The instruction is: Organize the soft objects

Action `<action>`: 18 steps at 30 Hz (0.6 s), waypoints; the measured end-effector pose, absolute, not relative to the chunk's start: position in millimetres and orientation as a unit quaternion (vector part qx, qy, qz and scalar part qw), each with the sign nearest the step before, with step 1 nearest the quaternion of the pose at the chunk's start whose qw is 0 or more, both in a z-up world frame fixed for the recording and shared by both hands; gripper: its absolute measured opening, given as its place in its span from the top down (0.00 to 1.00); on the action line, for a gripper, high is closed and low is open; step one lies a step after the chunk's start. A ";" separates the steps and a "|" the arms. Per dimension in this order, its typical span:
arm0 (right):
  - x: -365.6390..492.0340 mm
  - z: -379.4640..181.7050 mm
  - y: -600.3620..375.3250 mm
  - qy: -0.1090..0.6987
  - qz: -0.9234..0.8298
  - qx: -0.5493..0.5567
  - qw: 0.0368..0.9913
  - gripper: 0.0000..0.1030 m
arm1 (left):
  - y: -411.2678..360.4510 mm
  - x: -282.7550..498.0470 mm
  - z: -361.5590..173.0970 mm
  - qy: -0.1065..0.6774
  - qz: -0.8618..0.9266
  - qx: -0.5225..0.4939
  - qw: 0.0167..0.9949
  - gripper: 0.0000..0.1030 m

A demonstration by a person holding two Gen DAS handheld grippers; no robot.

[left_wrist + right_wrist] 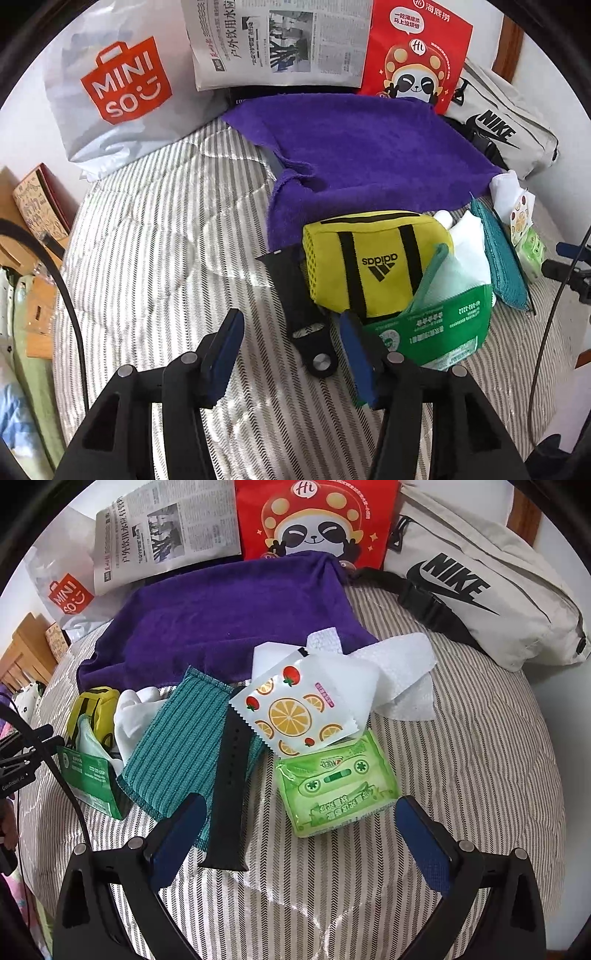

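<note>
Left gripper: fingers parted, holding nothing; a black watch strap lies on the bed between them, at lower centre. Just above it, a yellow Adidas pouch; to its right, a green packet.

Right gripper: fingers wide, holding nothing. Between them, at centre, a second black strap over a teal cloth, and a green tissue pack. Above these, a fruit-print sachet and white paper towel. Farther up, a purple towel; upper right, a Nike bag. All rest on the striped bed cover.
</note>
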State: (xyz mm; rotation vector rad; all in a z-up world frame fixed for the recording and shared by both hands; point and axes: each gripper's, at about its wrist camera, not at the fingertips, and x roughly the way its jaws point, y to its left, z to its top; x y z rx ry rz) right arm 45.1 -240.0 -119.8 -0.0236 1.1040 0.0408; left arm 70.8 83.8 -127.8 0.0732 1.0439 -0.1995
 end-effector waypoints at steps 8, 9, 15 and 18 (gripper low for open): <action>44.6 -120.8 -231.5 0.526 0.030 -0.024 0.849 0.02 | 74.2 81.0 -144.9 0.514 -0.087 0.064 0.851 0.62; 44.4 -120.6 -231.2 0.526 0.030 -0.026 0.850 0.02 | 72.8 80.8 -144.7 0.514 -0.094 0.053 0.851 0.67; 46.9 -120.9 -231.1 0.526 0.029 -0.021 0.850 0.02 | 67.7 84.4 -145.5 0.516 -0.097 0.048 0.850 0.76; 46.2 -120.8 -228.9 0.526 0.034 -0.024 0.849 0.02 | 74.3 80.4 -143.1 0.517 -0.099 0.038 0.849 0.77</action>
